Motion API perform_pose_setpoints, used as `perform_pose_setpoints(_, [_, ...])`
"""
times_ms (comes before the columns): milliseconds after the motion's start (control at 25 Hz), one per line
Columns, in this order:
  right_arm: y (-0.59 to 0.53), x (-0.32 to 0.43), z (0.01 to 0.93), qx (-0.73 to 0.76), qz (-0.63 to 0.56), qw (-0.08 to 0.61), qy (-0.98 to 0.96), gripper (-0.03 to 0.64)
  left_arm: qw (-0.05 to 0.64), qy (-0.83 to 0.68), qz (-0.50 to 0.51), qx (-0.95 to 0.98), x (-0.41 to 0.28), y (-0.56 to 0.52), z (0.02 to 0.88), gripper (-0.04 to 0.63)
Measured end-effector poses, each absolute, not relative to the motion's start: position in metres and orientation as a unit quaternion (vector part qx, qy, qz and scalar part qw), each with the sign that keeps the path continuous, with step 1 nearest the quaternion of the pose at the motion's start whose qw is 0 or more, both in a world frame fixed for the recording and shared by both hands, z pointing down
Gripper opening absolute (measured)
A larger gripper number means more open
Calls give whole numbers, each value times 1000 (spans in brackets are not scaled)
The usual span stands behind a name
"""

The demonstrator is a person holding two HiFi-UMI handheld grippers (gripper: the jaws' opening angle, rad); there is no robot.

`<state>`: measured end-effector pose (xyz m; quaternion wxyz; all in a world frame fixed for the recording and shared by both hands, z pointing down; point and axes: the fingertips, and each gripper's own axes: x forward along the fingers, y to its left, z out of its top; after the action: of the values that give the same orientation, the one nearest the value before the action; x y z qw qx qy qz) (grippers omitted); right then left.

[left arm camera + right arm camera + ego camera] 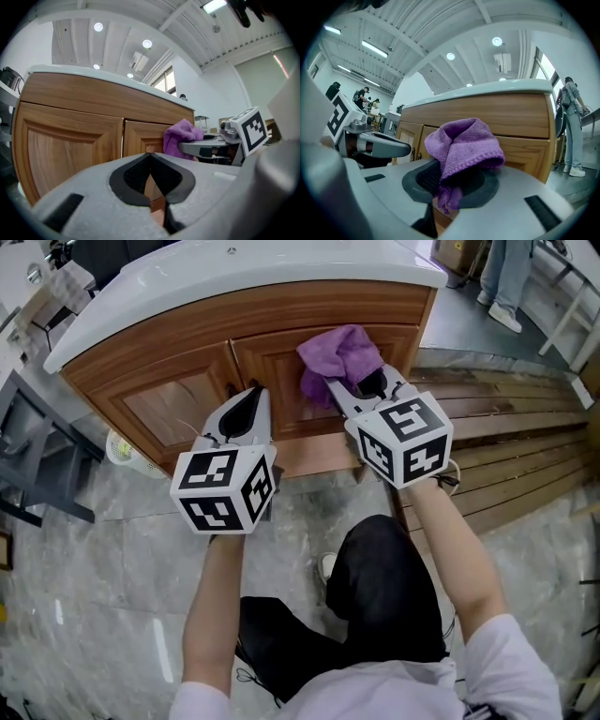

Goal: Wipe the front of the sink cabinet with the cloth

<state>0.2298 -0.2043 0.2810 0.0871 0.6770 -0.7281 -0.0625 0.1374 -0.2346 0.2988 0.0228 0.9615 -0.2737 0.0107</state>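
The wooden sink cabinet has two panelled doors under a white top. A purple cloth is bunched against the right door, and my right gripper is shut on it. In the right gripper view the cloth hangs out of the jaws, close in front of the cabinet. My left gripper is shut with nothing in it, its tip near the seam between the doors. In the left gripper view the cabinet doors fill the left, with the cloth at the right.
A person kneels on the marble floor before the cabinet. Wooden decking lies to the right. A dark metal frame stands at the left, a round light object by the cabinet's base. Another person's legs show at the top right.
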Motion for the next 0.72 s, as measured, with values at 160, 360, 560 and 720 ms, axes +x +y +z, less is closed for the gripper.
perform_pose_setpoints(160, [-190,262,283,701,-58,88,-705,67,20,-266,12,964,148,-229,299,5])
perform_pose_setpoints(360, [-175,292,281,725,-54,89,-681,67,18,-258,14,966,150,-226,300,5])
perform_pose_setpoints(560, [-162,318,280,749,-49,80,-656,67,22,-257,19,966,149,-225,302,5])
perform_pose_setpoints(720, [-158,323,279,751,-44,78,-654,67,25,-265,25,964,144,-226,305,5])
